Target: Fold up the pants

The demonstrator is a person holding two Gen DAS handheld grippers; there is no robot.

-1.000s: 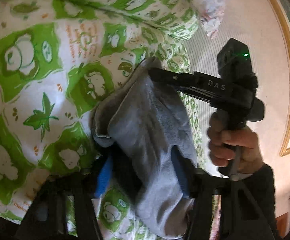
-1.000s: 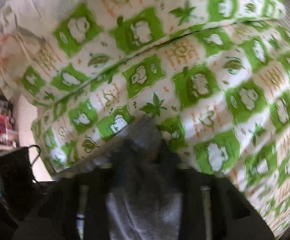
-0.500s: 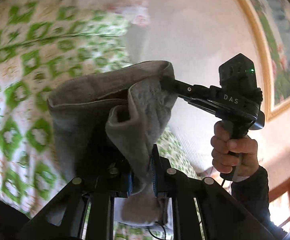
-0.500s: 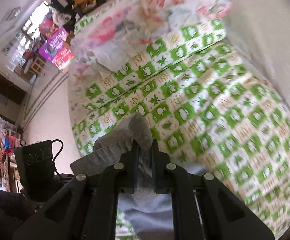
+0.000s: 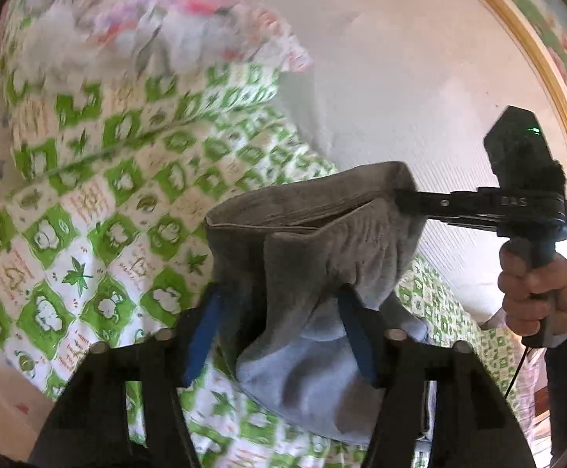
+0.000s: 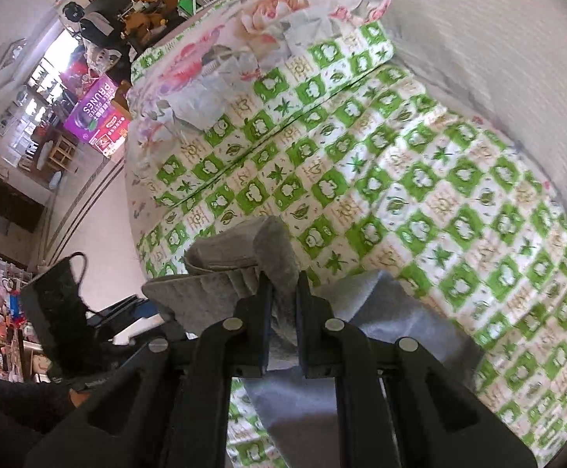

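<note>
Here, in your left wrist view, the left tool [image 5: 279, 335] stands apart, its blue pads either side of the pants [image 5: 314, 257] draped at frame centre above the bed [image 5: 88, 202]. At right, your right tool [image 5: 404, 199] pinches the waistband. In the right wrist view, it is clamped on the pants [image 6: 275, 253] at lower centre.

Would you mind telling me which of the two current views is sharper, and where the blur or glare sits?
Right wrist view: sharper, checked bedspread crisp, window blown out. Left wrist view: floral quilt smeared by motion, grey pants fairly sharp; fisheye bends the picture frame.
</note>
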